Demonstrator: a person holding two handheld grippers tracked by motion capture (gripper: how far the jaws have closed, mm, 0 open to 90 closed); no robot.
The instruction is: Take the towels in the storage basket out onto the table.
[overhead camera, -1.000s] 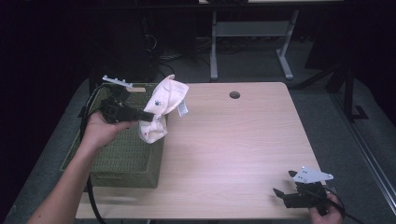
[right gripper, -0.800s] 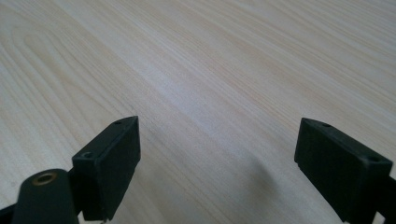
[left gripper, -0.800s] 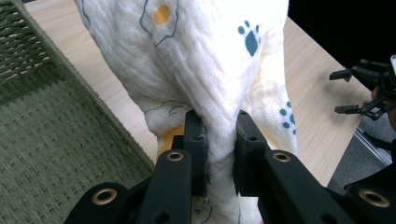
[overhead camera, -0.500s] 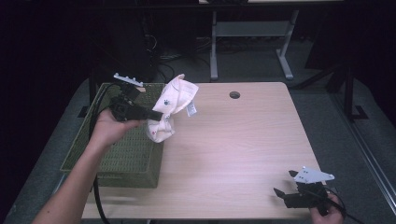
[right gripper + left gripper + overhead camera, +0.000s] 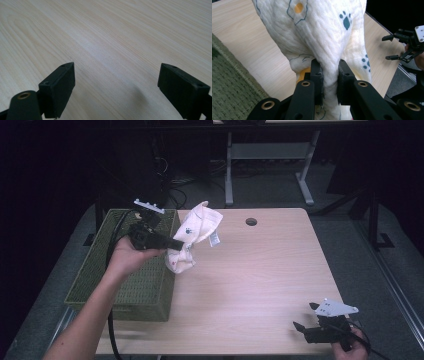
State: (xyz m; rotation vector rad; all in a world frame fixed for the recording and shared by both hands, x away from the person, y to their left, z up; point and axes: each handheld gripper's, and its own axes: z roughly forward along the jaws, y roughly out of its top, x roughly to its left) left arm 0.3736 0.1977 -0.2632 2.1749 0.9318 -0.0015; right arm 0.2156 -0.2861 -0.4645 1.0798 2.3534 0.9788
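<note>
Holding white printed cloth [image 5: 192, 237] aloft: left gripper [image 5: 172, 243], fingers pinched on its bunched middle | cloth hangs beside green basket [image 5: 135, 285], seemingly clear of desk [image 5: 260, 280] | right gripper [image 5: 305, 317]: fingers wide, empty, near desk's front corner

A cream-white quilted cotton cloth [image 5: 196, 236] printed with teal paw marks and orange spots hangs bunched in the air, pinched at its gathered middle. It sits above the table edge just beside the basket, its upper part fanning out, a small white tag dangling.
</note>
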